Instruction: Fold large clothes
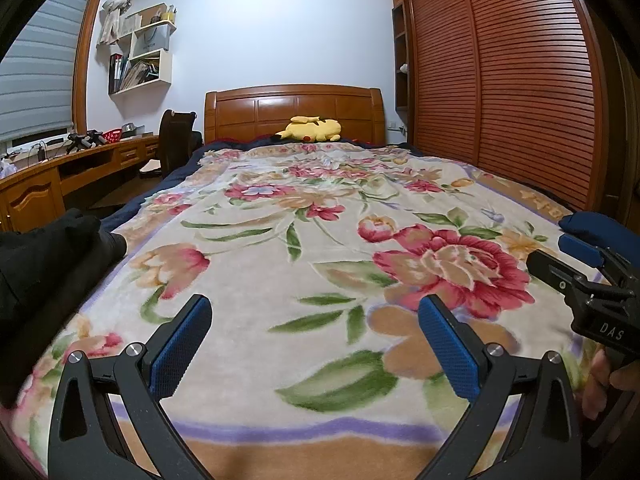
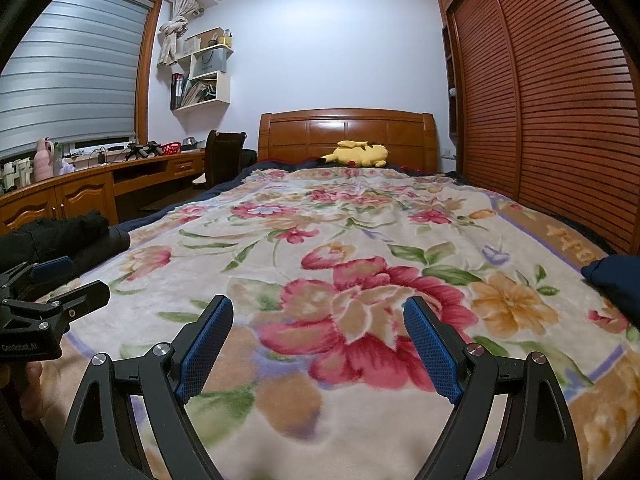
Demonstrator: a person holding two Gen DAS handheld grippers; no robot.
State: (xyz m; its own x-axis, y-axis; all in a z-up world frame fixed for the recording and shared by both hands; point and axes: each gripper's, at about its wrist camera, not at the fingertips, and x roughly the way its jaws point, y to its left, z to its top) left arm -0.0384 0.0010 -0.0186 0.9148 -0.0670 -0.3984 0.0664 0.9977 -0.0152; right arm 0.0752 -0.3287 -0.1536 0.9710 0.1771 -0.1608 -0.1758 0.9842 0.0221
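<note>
Left wrist view: my left gripper [image 1: 316,318] gapes wide, holding nothing, above the floral blanket [image 1: 320,216]; my right gripper [image 2: 318,320] likewise; black clothes [image 1: 44,256] lie at frame left.

- We face a bed [image 1: 280,248] under a floral blanket [image 2: 360,240], its wooden headboard [image 1: 294,110] against the far pale wall [image 1: 280,20].
- On our right runs a slatted wooden wardrobe [image 1: 520,80].
- On our left we see a window blind [image 2: 68,68], a long wooden surface [image 2: 80,190], a dark chair [image 1: 176,140] and white wall shelves [image 1: 142,60].
- A yellow plush toy [image 2: 356,154] lies by the headboard.
</note>
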